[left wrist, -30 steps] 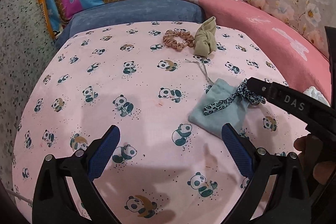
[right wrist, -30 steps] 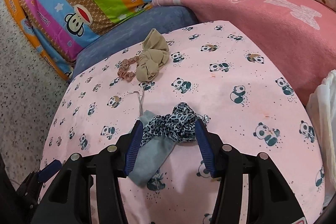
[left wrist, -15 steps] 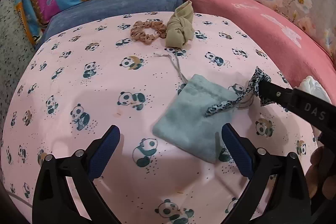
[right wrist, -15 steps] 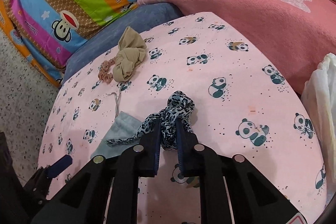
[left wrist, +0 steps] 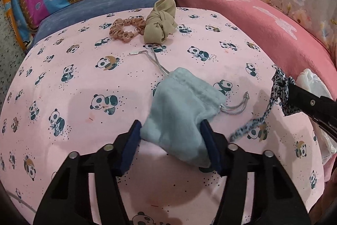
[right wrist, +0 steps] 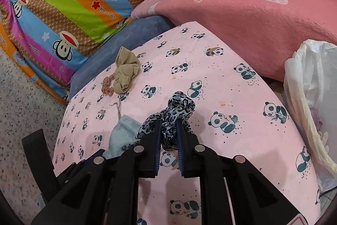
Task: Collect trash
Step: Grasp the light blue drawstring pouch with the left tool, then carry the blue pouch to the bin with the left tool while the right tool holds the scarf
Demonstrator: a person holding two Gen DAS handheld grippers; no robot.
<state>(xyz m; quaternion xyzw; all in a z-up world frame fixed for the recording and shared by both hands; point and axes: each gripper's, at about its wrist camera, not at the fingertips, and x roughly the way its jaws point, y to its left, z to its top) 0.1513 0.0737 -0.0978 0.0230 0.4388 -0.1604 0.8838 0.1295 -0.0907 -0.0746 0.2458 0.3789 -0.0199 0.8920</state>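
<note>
- My left gripper [left wrist: 170, 136] has just been closing, and its jaws now press both sides of the pale blue drawstring pouch [left wrist: 181, 111], which bunches up between the pads on the panda-print bed sheet [left wrist: 63, 98].
- I take the landmark to be that pouch: it sits about mid-sheet, its cords [left wrist: 236, 107] trailing off to its right.
- My right gripper [right wrist: 169, 132] is pinching the leopard-print scrunchie [right wrist: 179, 107]; jaws nearly pressed together, fabric squashed between them, a loose tail dangling toward the pouch.
- Beyond the pouch, toward the pillows, lie the tan knotted cloth [left wrist: 161, 20] and, touching its left side, the peach scrunchie [left wrist: 126, 28]. Both untouched.
- The white plastic bag [right wrist: 311, 102] stands to the right of the pouch, off the sheet's edge. I judge that's where the trash goes.
- To do this well: I'd keep the right squeeze firm and carry the scrunchie clear over the bag's rim before letting go.
- On the left, I'd check the pinch has cloth, not just a fold, then lift straight up so the cords don't snag.
- Risk as I see it: the dangling tail could catch the pouch.
</note>
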